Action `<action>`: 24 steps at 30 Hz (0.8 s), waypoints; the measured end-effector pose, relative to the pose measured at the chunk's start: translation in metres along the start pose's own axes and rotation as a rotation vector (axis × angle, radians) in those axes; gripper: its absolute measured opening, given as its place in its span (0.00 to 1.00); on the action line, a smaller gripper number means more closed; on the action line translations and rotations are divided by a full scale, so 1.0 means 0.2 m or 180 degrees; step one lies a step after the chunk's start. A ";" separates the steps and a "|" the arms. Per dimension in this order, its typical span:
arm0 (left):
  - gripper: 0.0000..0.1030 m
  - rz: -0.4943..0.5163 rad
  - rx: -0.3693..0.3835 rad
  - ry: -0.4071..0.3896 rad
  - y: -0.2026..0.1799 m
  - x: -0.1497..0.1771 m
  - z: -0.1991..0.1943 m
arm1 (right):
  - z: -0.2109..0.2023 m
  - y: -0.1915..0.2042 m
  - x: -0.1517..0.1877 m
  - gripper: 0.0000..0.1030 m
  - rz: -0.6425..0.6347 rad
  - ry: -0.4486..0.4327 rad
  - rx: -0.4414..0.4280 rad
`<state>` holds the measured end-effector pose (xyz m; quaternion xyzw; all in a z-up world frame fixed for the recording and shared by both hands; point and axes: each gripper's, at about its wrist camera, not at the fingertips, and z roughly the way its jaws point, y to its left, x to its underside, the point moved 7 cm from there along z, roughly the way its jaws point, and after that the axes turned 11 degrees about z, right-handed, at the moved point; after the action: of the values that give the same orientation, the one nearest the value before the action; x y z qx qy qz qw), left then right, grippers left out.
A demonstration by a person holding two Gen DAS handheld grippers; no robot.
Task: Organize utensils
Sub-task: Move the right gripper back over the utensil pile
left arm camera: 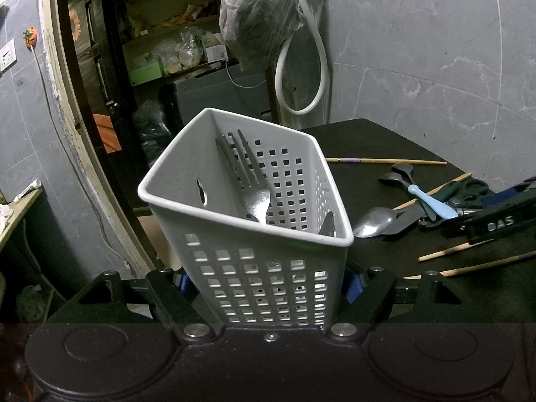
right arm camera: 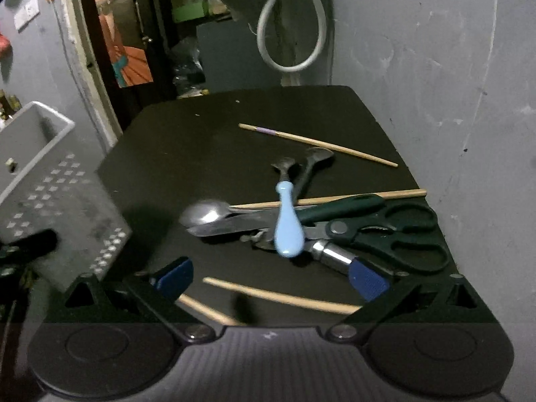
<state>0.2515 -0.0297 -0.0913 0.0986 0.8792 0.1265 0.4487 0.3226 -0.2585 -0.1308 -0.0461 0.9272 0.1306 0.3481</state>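
My left gripper (left arm camera: 268,283) is shut on the lower walls of a white perforated basket (left arm camera: 234,268), held tilted beside the table. Forks (left arm camera: 258,197) lean inside it. In the right wrist view my right gripper (right arm camera: 271,279) stands open low over the black table (right arm camera: 234,117), with a wooden chopstick (right arm camera: 284,298) lying between its blue pads (right arm camera: 174,276), untouched. Just ahead lies a pile: a steel spoon (right arm camera: 207,212), a light-blue-handled utensil (right arm camera: 288,231), dark scissors (right arm camera: 395,234) and a knife blade (right arm camera: 234,226). A chrome handle (right arm camera: 335,256) ends beside the right pad.
More chopsticks lie on the table: one at the back (right arm camera: 318,144), one under the pile (right arm camera: 368,196), one near my left finger (right arm camera: 207,311). A grey marbled wall (right arm camera: 435,67) borders the table on the right. A hose (left arm camera: 301,77) hangs behind, beside a dark doorway (left arm camera: 150,50).
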 end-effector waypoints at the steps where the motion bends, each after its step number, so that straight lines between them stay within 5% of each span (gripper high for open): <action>1: 0.78 0.0000 -0.0001 0.0000 0.00 0.00 0.00 | 0.02 0.00 0.00 0.87 -0.0058 -0.0004 0.0033; 9: 0.78 -0.0004 -0.0001 0.0004 0.00 0.01 0.00 | 0.11 0.04 -0.03 0.66 -0.0544 -0.0016 0.0085; 24: 0.78 0.0000 0.0000 0.0005 0.00 0.01 0.00 | 0.16 0.07 -0.04 0.50 -0.0906 -0.0019 0.0148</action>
<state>0.2515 -0.0286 -0.0923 0.0985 0.8795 0.1265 0.4480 0.3467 -0.2371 -0.1450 -0.1686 0.9130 0.0586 0.3669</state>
